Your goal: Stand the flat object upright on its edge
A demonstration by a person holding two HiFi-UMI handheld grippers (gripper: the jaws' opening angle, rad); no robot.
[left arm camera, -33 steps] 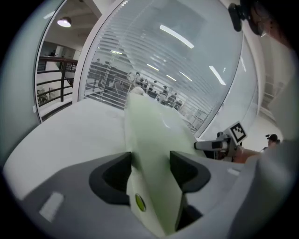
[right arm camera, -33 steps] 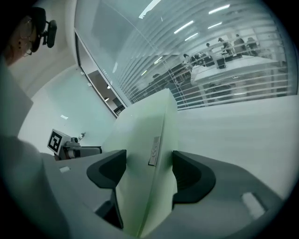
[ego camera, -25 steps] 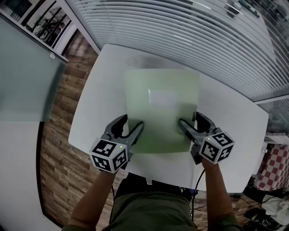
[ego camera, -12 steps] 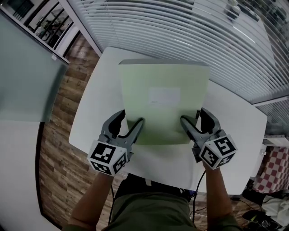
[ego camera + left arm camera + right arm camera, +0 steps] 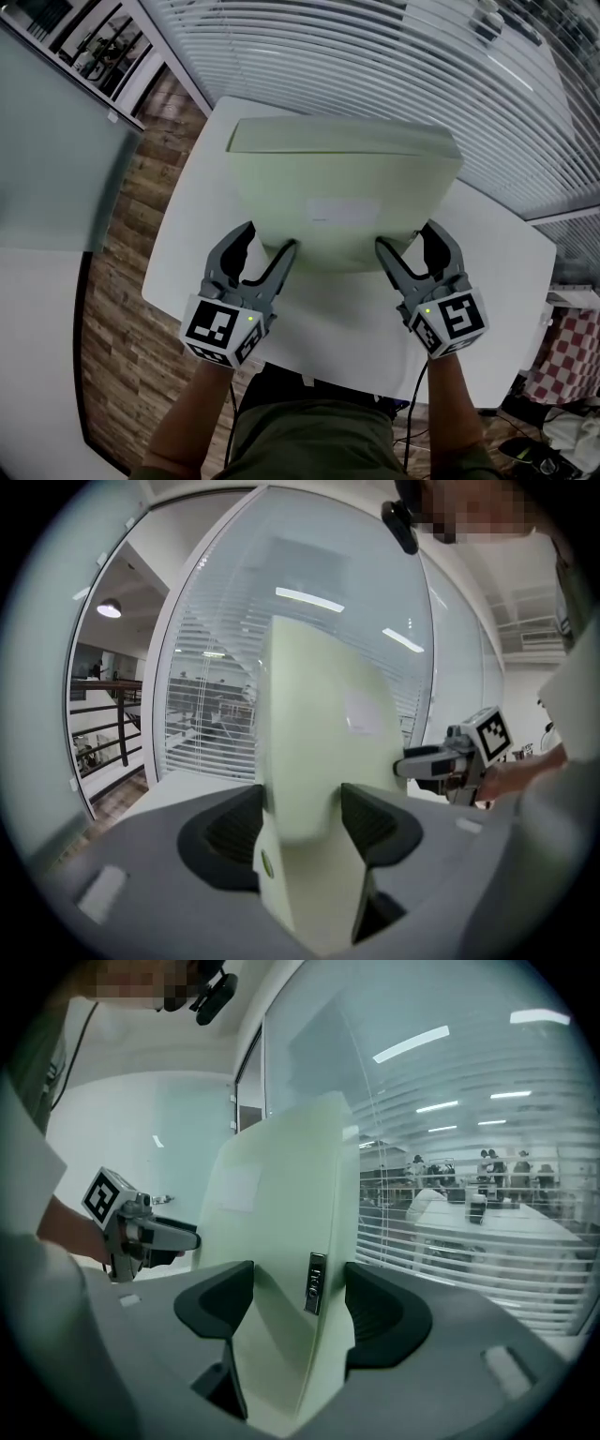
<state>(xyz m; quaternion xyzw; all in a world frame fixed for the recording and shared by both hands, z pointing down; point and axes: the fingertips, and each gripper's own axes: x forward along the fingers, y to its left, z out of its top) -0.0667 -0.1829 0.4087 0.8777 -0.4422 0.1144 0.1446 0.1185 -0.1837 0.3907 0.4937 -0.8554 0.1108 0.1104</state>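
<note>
Both sets of jaws are clamping the pale green panel (image 5: 347, 178). The left gripper (image 5: 270, 242) is biting its near-left corner, the right gripper (image 5: 407, 237) its near-right corner. I am seeing the slab running straight through each gap, with a pad on either face. It is tilting over the white table (image 5: 328, 328), its thick far edge facing the blinds (image 5: 375, 56). I cannot tell whether any edge touches the top.

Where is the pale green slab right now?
Head view, centre: the pale green slab is tilted over the white table. Its near edge is gripped by the left gripper at the left corner and the right gripper at the right.
</note>
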